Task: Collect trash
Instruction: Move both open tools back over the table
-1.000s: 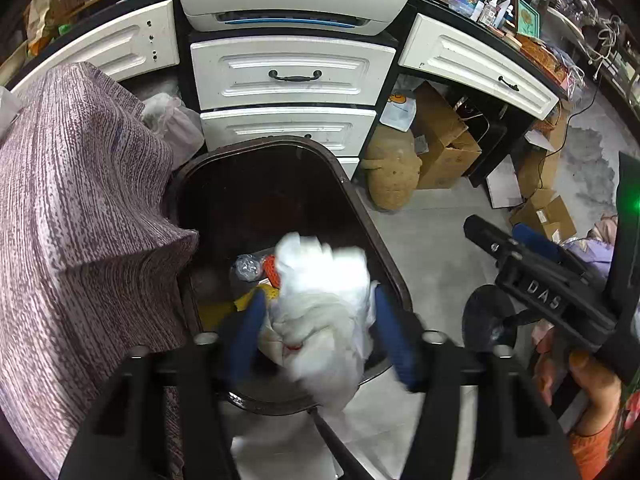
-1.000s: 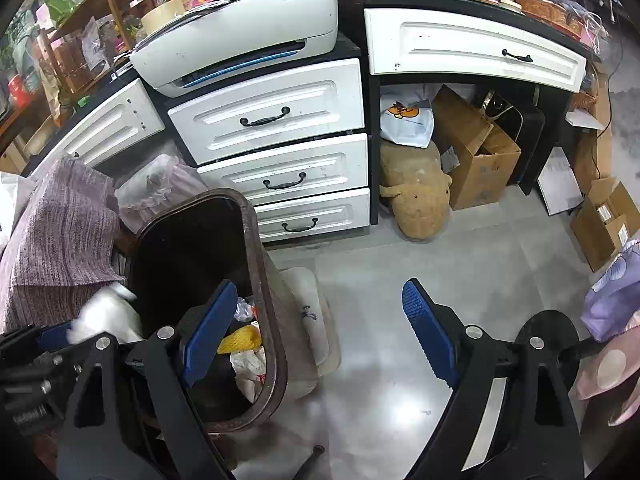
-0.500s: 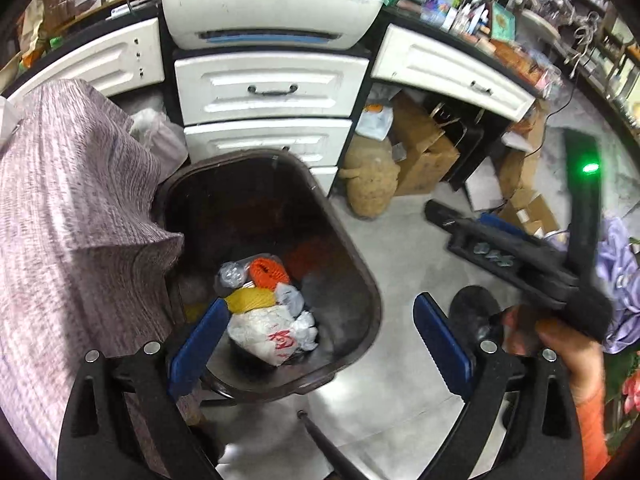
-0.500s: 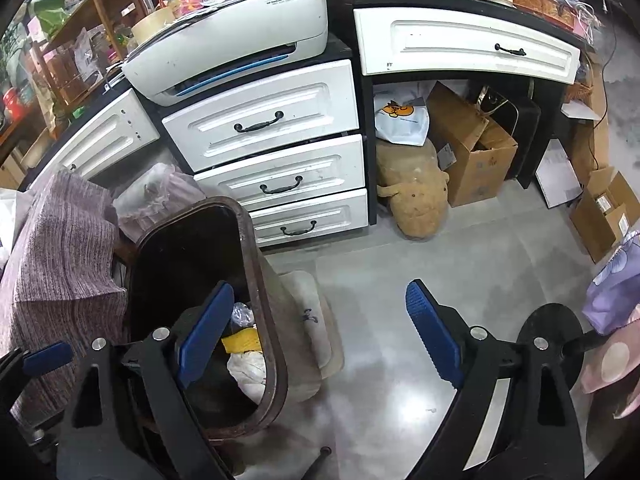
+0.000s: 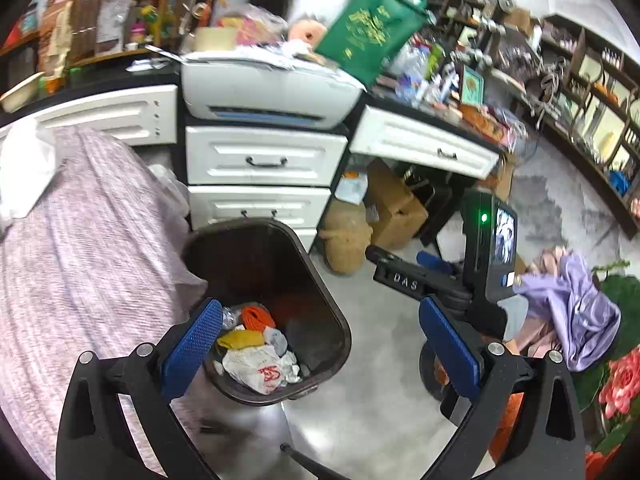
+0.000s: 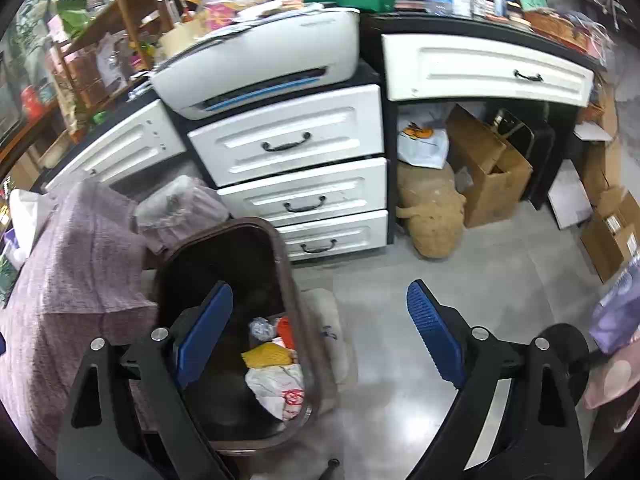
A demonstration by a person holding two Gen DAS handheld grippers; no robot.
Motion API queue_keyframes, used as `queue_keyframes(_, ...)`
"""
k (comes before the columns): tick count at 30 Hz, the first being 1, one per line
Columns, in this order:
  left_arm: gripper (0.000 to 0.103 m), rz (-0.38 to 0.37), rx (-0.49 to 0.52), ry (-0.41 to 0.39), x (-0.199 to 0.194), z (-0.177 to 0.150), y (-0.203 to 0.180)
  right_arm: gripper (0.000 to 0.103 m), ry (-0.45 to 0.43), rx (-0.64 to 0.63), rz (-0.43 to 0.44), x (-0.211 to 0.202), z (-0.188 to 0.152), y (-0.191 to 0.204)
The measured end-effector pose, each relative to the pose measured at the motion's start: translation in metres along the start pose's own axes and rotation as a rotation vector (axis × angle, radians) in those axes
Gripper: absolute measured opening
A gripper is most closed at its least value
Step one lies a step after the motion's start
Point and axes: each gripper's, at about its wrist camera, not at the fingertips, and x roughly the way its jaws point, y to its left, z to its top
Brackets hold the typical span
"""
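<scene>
Two grippers hang over a brown bin (image 5: 326,312) on a grey floor (image 6: 400,288). From the left: a mauve cloth (image 5: 80,260) drapes a surface whose edge meets the bin's left rim. The left gripper (image 5: 320,338) points down at the bin, its jaws opening and already wide, with nothing between the blue pads (image 5: 192,354). Below its left pad, at the bottom of the bin, lies the trash: a crumpled white bag (image 5: 256,368) with red print, a yellow wad (image 5: 242,338) just behind it, and an orange coil (image 5: 256,316) behind that. White drawers (image 5: 264,162) stand behind the bin, with a white printer (image 5: 268,96) on top and a green bag (image 5: 368,32) leaning behind it. Right of the drawers, under the desk, sit a tan sack (image 6: 434,216) and a cardboard box (image 6: 490,172). Further right, the right gripper (image 6: 320,336) is also spread wide and empty, its left pad over the bin, its right pad over bare floor. Lilac fabric (image 5: 576,308) is bunched at the far right.
</scene>
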Motion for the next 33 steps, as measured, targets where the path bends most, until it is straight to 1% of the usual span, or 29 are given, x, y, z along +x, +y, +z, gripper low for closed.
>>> queue_keyframes(6, 0.097, 0.046, -0.041, -0.05, -0.031, 0.006, 0.028, 0.09, -0.03, -0.073, 0.065, -0.011, 0.011, 0.037)
queue_keyframes(9, 0.097, 0.103, -0.026, -0.075, -0.046, 0.006, 0.041, 0.091, -0.053, -0.119, 0.111, -0.018, 0.017, 0.063)
queue_keyframes(11, 0.097, 0.129, -0.01, -0.071, -0.053, 0.005, 0.048, 0.091, -0.065, -0.154, 0.151, -0.023, 0.021, 0.084)
queue_keyframes(12, 0.097, 0.157, -0.001, -0.069, -0.057, 0.004, 0.052, 0.091, -0.067, -0.168, 0.171, -0.025, 0.022, 0.093)
queue_keyframes(15, 0.097, 0.2, -0.005, -0.066, -0.067, 0.0, 0.067, 0.092, -0.074, -0.219, 0.235, -0.03, 0.026, 0.126)
queue_keyframes(18, 0.097, 0.204, -0.052, -0.063, -0.078, -0.007, 0.087, 0.092, -0.077, -0.275, 0.305, -0.036, 0.027, 0.162)
queue_keyframes(21, 0.097, 0.204, -0.128, -0.074, -0.09, -0.017, 0.112, 0.092, -0.077, -0.328, 0.354, -0.04, 0.028, 0.193)
queue_keyframes(23, 0.097, 0.228, -0.162, -0.088, -0.099, -0.024, 0.128, 0.092, -0.07, -0.365, 0.399, -0.043, 0.027, 0.215)
queue_keyframes(26, 0.097, 0.279, -0.207, -0.1, -0.113, -0.033, 0.154, 0.092, -0.046, -0.399, 0.463, -0.045, 0.027, 0.239)
queue_keyframes(29, 0.097, 0.349, -0.239, -0.108, -0.127, -0.037, 0.178, 0.092, -0.016, -0.44, 0.532, -0.042, 0.029, 0.272)
queue_keyframes(31, 0.097, 0.391, -0.244, -0.113, -0.136, -0.038, 0.192, 0.092, 0.005, -0.46, 0.567, -0.039, 0.031, 0.29)
queue_keyframes(33, 0.097, 0.452, -0.226, -0.11, -0.141, -0.036, 0.204, 0.092, 0.022, -0.475, 0.592, -0.033, 0.033, 0.308)
